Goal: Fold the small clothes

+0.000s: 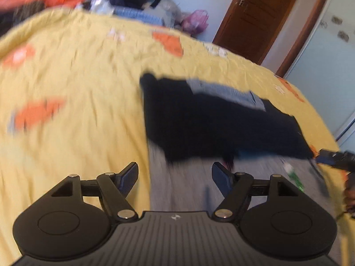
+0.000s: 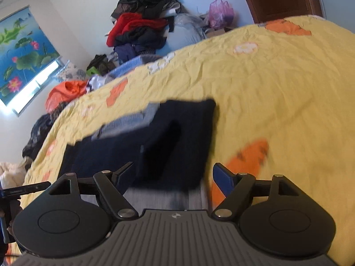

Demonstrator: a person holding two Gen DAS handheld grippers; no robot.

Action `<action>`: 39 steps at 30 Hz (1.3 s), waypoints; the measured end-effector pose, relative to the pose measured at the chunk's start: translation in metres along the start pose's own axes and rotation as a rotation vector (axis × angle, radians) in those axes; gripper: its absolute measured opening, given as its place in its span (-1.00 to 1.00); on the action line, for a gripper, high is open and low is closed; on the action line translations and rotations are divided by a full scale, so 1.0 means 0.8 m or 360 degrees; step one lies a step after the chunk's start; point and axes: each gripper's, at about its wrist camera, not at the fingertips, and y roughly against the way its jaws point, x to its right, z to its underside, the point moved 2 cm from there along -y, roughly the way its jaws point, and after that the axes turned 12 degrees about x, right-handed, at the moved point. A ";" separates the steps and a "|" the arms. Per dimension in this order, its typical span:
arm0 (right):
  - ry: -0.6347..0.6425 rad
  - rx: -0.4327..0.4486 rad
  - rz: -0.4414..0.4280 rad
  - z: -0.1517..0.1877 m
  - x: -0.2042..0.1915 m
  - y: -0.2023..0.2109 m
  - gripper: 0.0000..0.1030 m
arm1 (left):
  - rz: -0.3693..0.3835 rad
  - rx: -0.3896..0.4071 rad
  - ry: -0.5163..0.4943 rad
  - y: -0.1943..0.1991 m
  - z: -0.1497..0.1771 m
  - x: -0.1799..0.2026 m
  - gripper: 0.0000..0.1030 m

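Observation:
A small dark navy garment [image 1: 210,124] with a grey-blue waistband lies partly folded on the yellow bedspread [image 1: 77,77], on top of a grey cloth [image 1: 182,186]. My left gripper [image 1: 175,175] is open and empty, just in front of its near edge. In the right wrist view the same dark garment [image 2: 168,141] lies ahead on the yellow bedspread [image 2: 277,88]. My right gripper [image 2: 173,175] is open and empty at its near edge. The right gripper also shows at the far right of the left wrist view [image 1: 332,155]. Both views are motion-blurred.
A pile of clothes [image 2: 142,26] in black, red and blue sits at the far side of the bed. An orange garment [image 2: 64,93] and a pink plastic bag [image 2: 219,11] lie near it. A brown door [image 1: 261,15] stands beyond the bed.

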 end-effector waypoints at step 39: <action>0.0391 -0.1038 -0.1239 0.303 -0.437 0.078 -0.24 | -0.0416 0.0475 -0.0177 0.278 0.055 -0.043 0.42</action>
